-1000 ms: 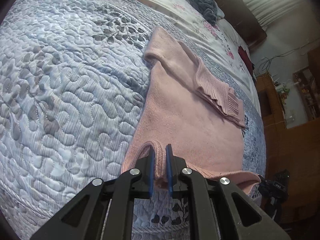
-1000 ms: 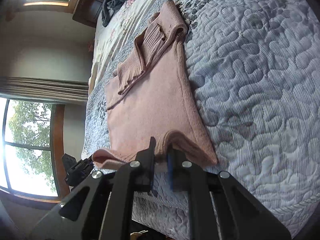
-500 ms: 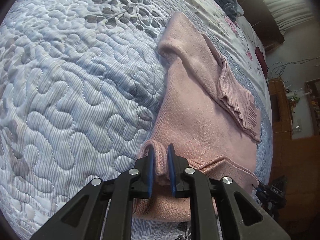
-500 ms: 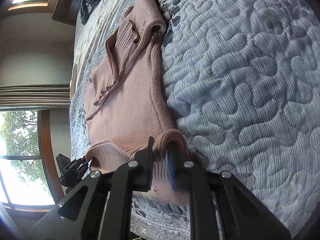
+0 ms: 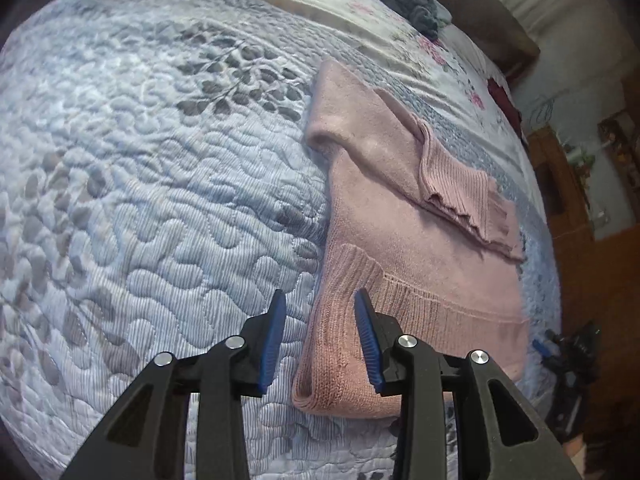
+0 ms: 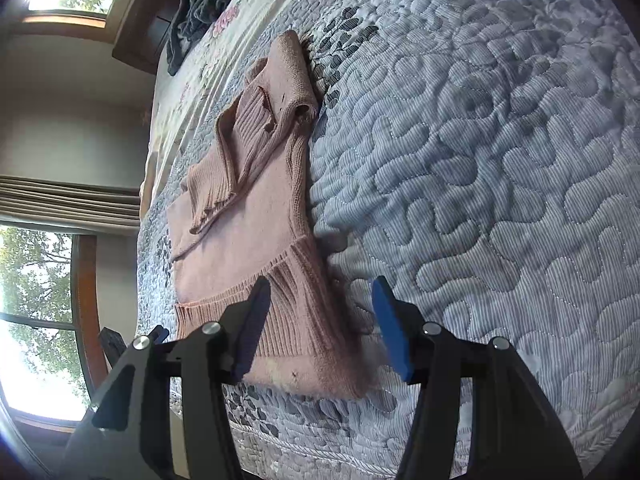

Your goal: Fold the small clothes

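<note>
The left gripper (image 5: 320,334) is hovering low over the quilt (image 5: 140,200), its two blue-padded fingers spread apart and gripping nothing, its lower body cut off by the frame edge. One pink sweater (image 5: 408,248) is lying flat on the quilt with its hem folded up and a sleeve crossed over its chest; the near corner is lying between the fingers. The right gripper (image 6: 320,320) is likewise standing wide open and empty over the sweater's other near corner. A dark garment (image 6: 192,12) is lying far off, hard to make out.
</note>
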`<control>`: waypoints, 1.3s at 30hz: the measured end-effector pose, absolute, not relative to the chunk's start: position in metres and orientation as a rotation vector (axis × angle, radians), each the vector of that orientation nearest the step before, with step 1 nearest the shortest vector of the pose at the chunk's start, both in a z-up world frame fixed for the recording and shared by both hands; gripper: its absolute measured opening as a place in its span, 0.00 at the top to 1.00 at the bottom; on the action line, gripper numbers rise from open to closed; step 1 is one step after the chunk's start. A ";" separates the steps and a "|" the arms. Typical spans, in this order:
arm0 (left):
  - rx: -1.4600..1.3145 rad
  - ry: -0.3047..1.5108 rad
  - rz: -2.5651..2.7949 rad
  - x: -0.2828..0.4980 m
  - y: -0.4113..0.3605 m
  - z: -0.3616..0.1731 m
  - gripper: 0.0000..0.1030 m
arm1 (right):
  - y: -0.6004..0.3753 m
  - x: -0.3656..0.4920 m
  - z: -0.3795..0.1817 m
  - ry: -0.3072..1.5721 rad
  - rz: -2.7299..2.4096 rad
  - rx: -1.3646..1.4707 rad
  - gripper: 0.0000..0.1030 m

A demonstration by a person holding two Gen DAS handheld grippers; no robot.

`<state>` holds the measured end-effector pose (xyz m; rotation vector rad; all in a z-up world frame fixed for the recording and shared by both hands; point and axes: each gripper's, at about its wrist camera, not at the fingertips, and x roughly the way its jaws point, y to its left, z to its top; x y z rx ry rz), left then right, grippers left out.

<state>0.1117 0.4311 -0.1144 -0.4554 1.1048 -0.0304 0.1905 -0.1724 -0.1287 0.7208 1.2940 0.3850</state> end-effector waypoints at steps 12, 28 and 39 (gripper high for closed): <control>-0.205 1.195 -0.047 0.153 0.387 -0.148 0.60 | -0.124 0.184 -0.112 1.292 0.440 0.453 0.48; -0.213 1.027 -0.068 0.115 0.378 -0.107 0.90 | -0.071 0.198 -0.108 1.242 0.434 0.089 0.46; -0.200 1.151 -0.043 0.142 0.373 -0.155 0.80 | -0.058 0.218 -0.145 1.329 0.394 0.030 0.66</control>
